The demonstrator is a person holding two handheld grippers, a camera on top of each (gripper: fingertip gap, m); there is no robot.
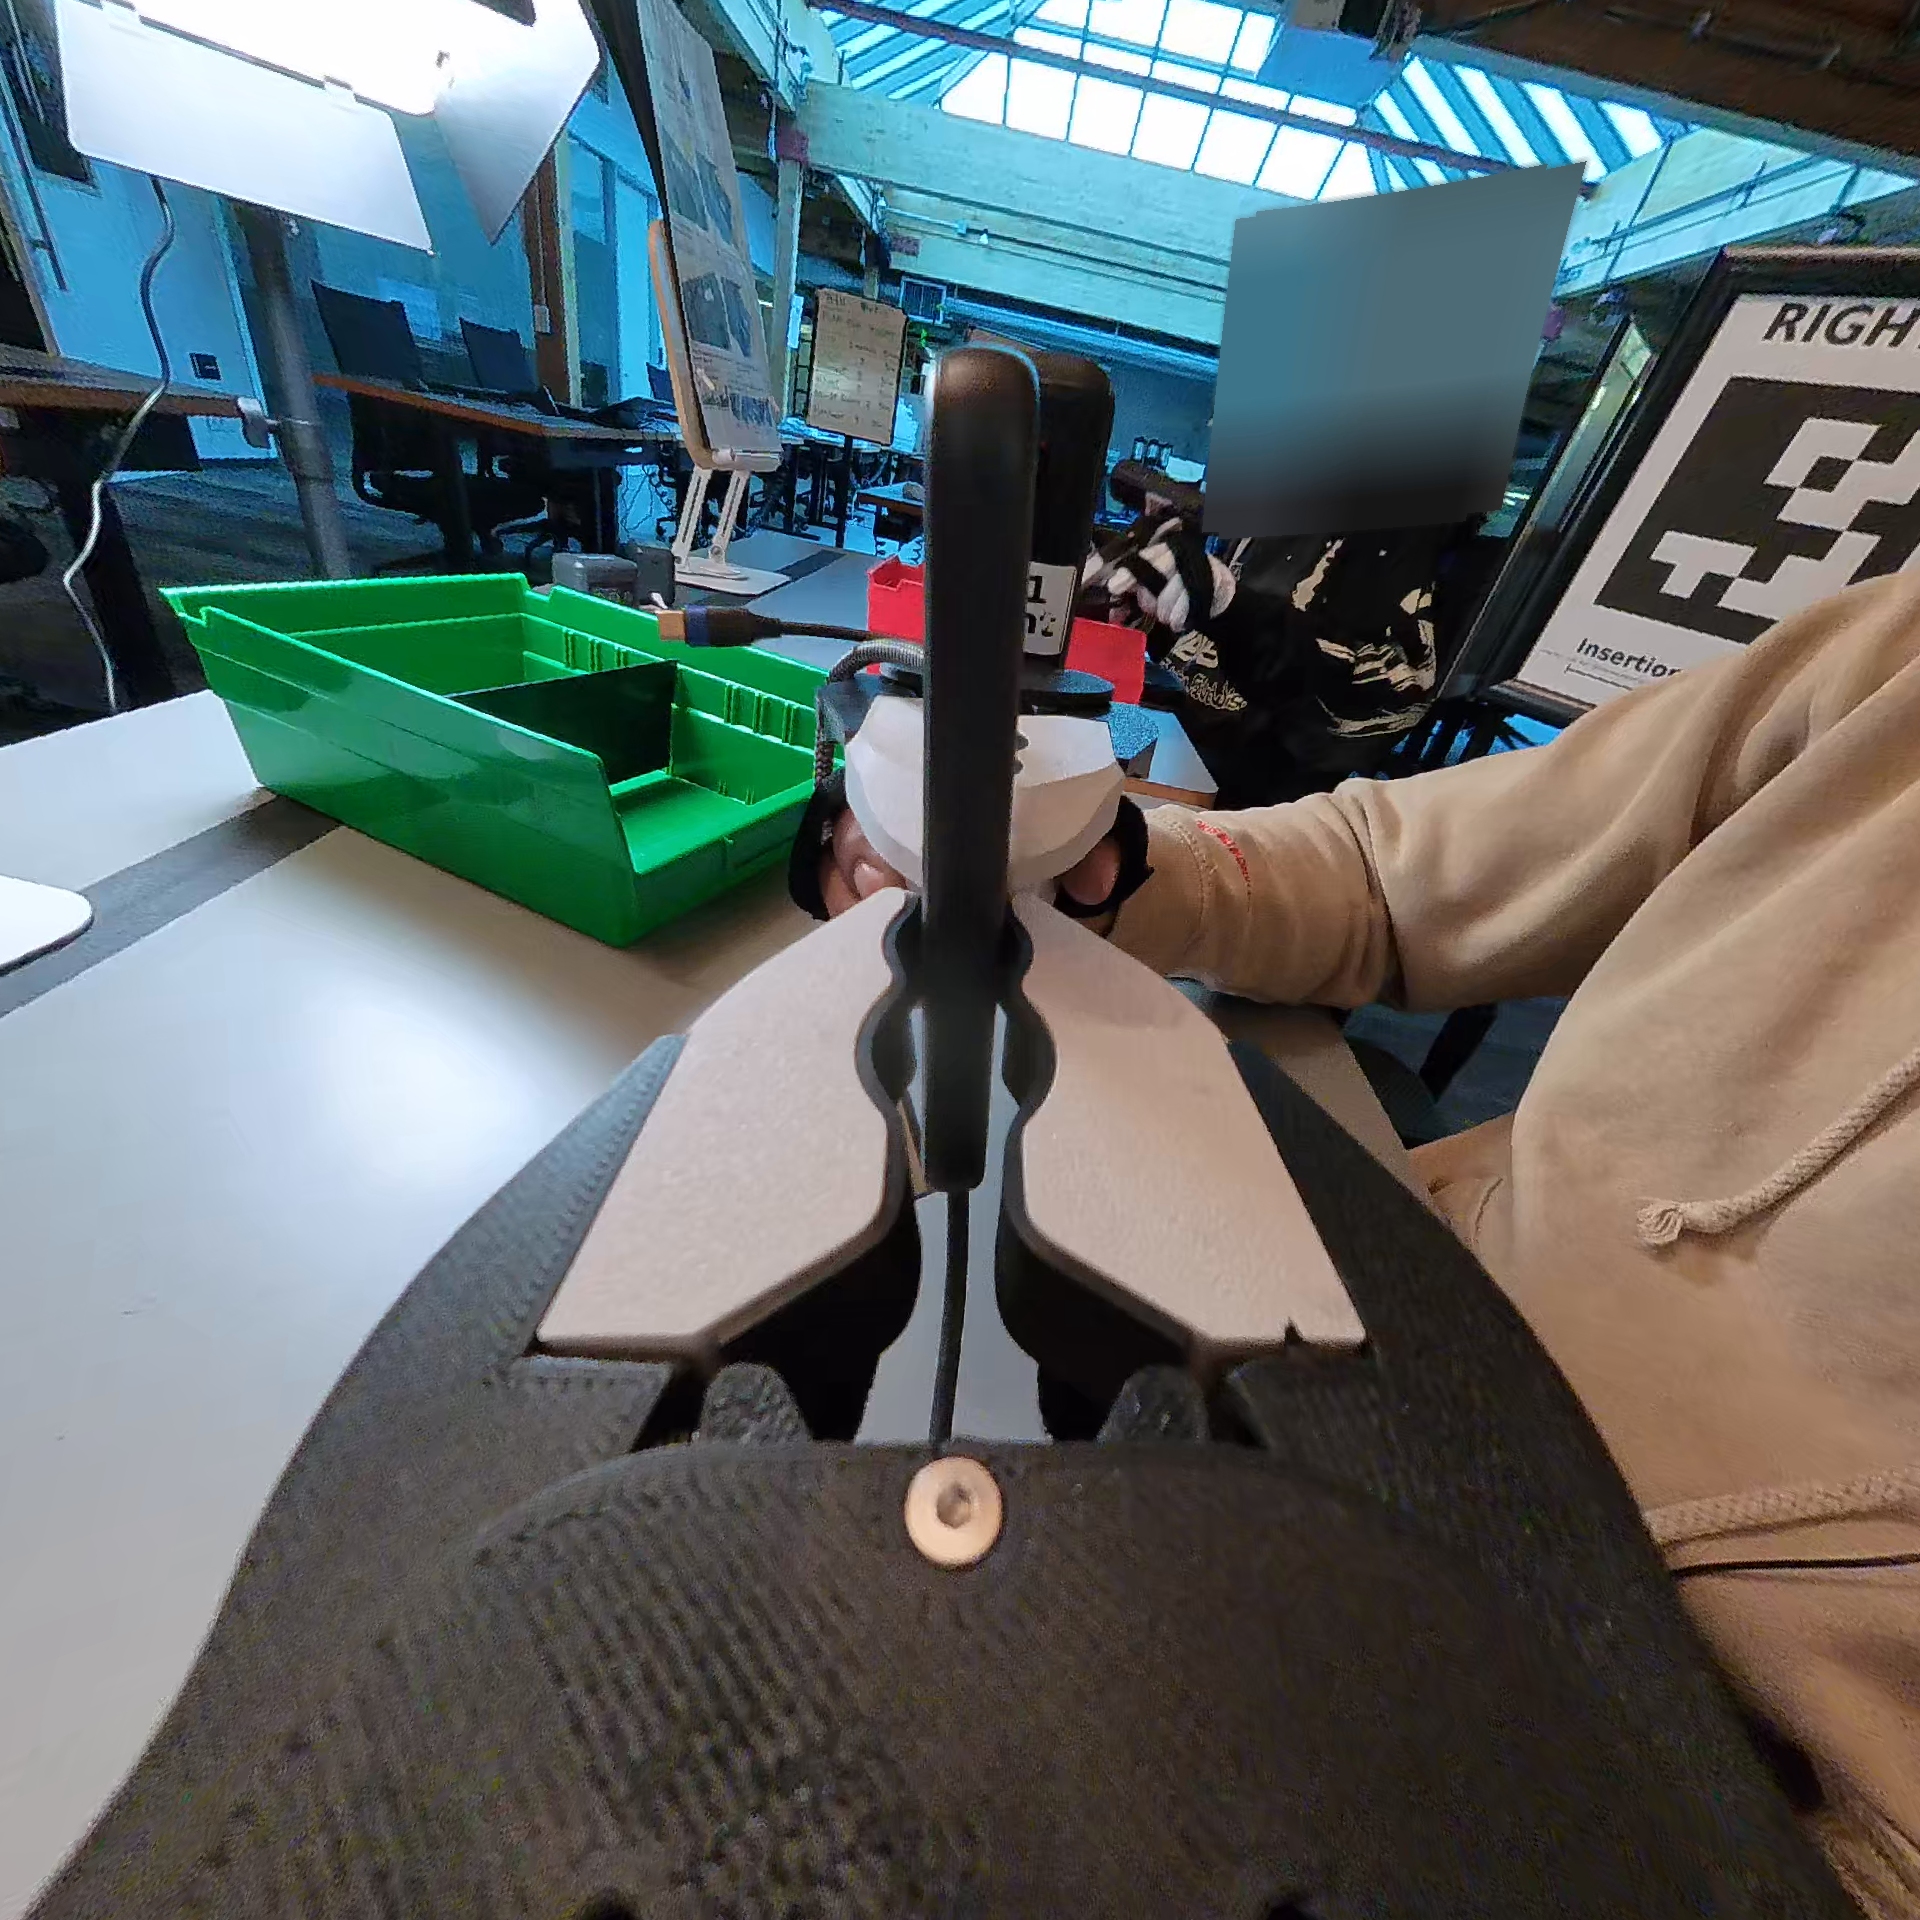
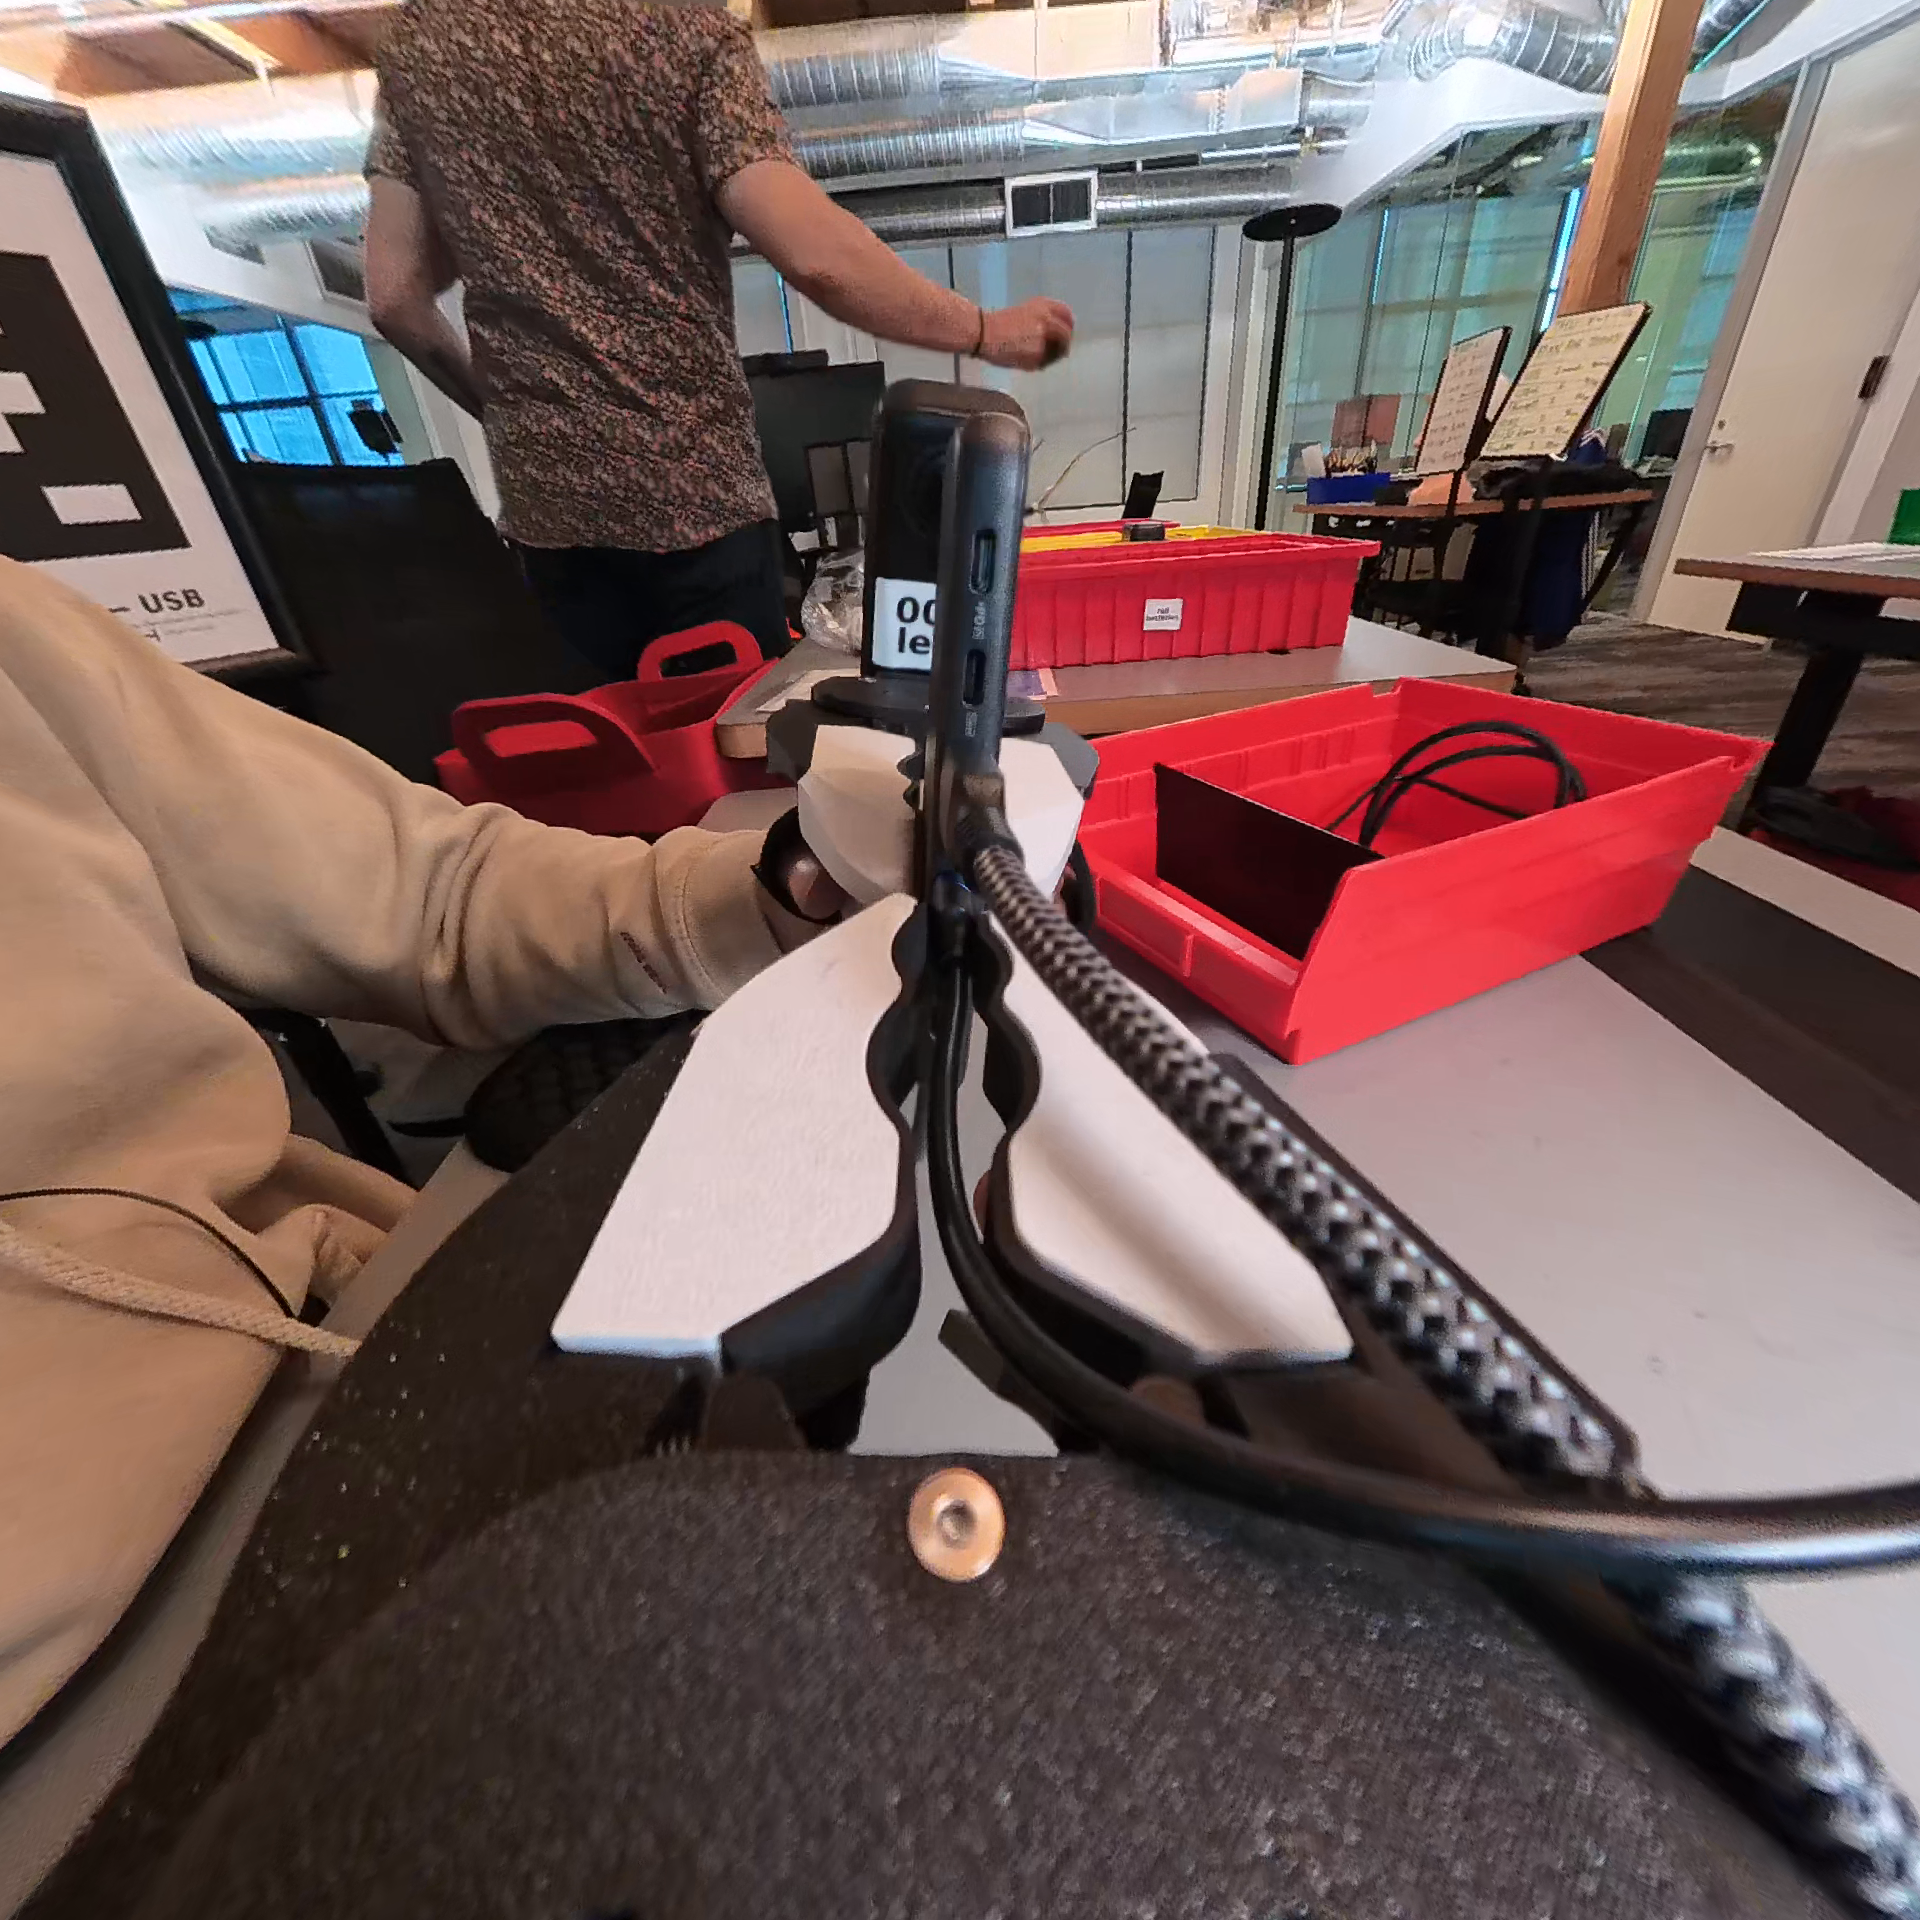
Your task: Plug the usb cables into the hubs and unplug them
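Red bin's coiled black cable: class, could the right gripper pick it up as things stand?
Probably not yet: the red bin is open, but the right gripper's fingers are shut on the braided cable.

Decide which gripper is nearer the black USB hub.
Left. The left gripper clamps the hub upright between its fingers; the right gripper sits just beyond it, facing it, shut on the braided cable.

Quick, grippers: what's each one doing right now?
Left gripper: shut on the black hub.
Right gripper: shut on the braided cable by its plug end.
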